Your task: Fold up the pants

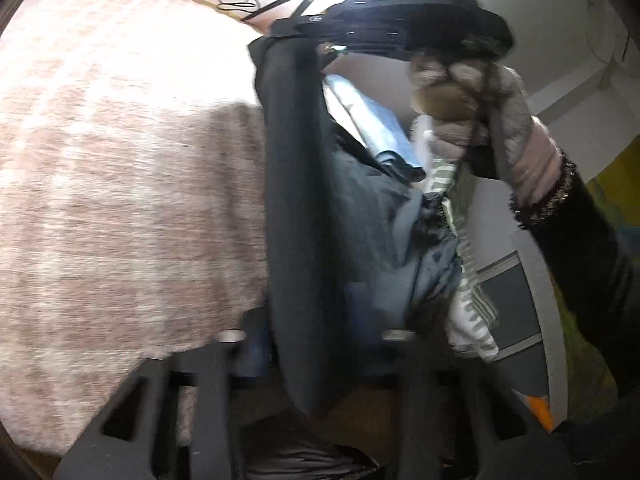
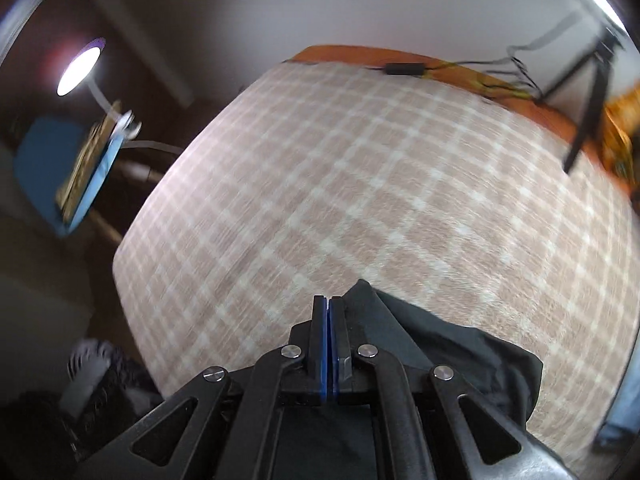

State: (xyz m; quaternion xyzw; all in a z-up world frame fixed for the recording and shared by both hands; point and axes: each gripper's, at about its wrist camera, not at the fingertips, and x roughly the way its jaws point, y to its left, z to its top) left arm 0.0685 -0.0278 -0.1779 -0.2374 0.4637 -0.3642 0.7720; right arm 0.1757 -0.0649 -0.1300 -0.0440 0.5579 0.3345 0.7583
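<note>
Dark grey pants (image 1: 296, 200) hang in a long strip between my two grippers in the left wrist view. At the bottom, my left gripper (image 1: 310, 336) is shut on their lower part, with cloth bunched between the blurred fingers. At the top, my right gripper (image 1: 292, 34) holds the upper end, carried by a gloved hand (image 1: 472, 92). In the right wrist view the right gripper (image 2: 328, 304) has its blue pads pressed together above the bed. The pants (image 2: 460, 352) drape from beside its right finger; the pinched edge itself is hard to see.
A pink and white checked blanket (image 2: 360, 180) covers the bed. A black adapter (image 2: 404, 69) with cables lies at the far edge, near a tripod (image 2: 592, 92). A pile of blue and striped clothes (image 1: 384, 208) sits to the right. A lamp (image 2: 78, 70) and a blue chair (image 2: 44, 152) stand to the left.
</note>
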